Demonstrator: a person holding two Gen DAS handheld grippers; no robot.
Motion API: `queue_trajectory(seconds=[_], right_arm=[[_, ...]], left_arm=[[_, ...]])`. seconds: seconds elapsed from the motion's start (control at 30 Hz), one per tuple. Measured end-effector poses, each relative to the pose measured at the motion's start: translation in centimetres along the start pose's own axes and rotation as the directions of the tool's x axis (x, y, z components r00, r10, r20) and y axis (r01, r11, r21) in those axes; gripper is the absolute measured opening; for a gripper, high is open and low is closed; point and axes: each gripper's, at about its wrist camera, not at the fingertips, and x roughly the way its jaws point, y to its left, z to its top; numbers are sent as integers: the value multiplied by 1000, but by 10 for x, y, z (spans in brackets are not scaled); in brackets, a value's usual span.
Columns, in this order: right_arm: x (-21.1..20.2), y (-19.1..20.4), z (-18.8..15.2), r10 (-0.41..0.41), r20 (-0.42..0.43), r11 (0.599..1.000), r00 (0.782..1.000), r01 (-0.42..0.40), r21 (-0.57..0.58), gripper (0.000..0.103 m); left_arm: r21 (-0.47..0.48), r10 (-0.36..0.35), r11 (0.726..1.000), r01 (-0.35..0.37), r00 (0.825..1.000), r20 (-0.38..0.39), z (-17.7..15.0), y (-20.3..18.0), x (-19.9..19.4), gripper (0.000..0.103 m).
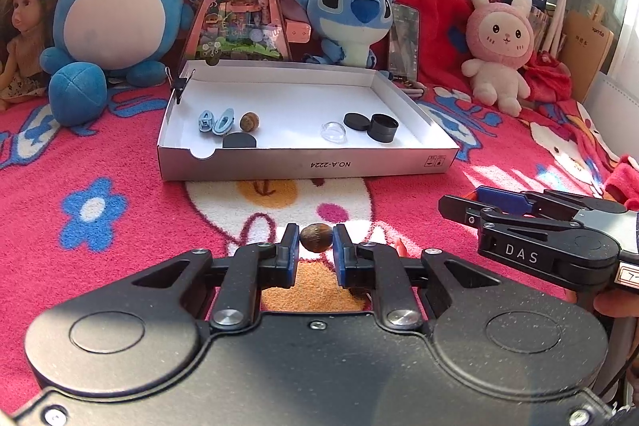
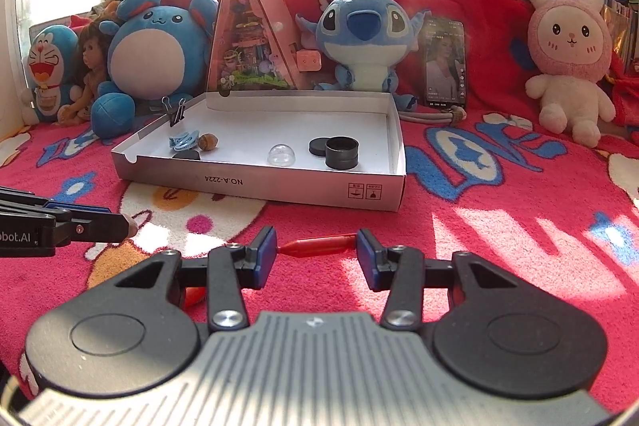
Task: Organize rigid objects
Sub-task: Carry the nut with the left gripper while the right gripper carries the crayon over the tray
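Walnut (image 1: 315, 237) between left gripper (image 1: 315, 240) fingers, right gripper (image 2: 316, 246) open, white box (image 1: 307, 158) beyond

Shallow white cardboard box (image 1: 307, 162) on the patterned red fleece blanket (image 1: 100, 162), brown walnut (image 1: 316, 238) before it, plush toys behind

Plush toys (image 1: 114, 6), doll (image 1: 22, 38), phone (image 2: 445, 62)
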Motion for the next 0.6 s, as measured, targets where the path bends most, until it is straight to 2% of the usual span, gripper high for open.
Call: queue_trajectory(seconds=[0.6], right_arm=[[9, -7, 18, -43, 1, 998, 999, 43, 46, 49]], left_arm=[[-24, 13, 1000, -12, 999, 31, 19, 6, 9, 17]])
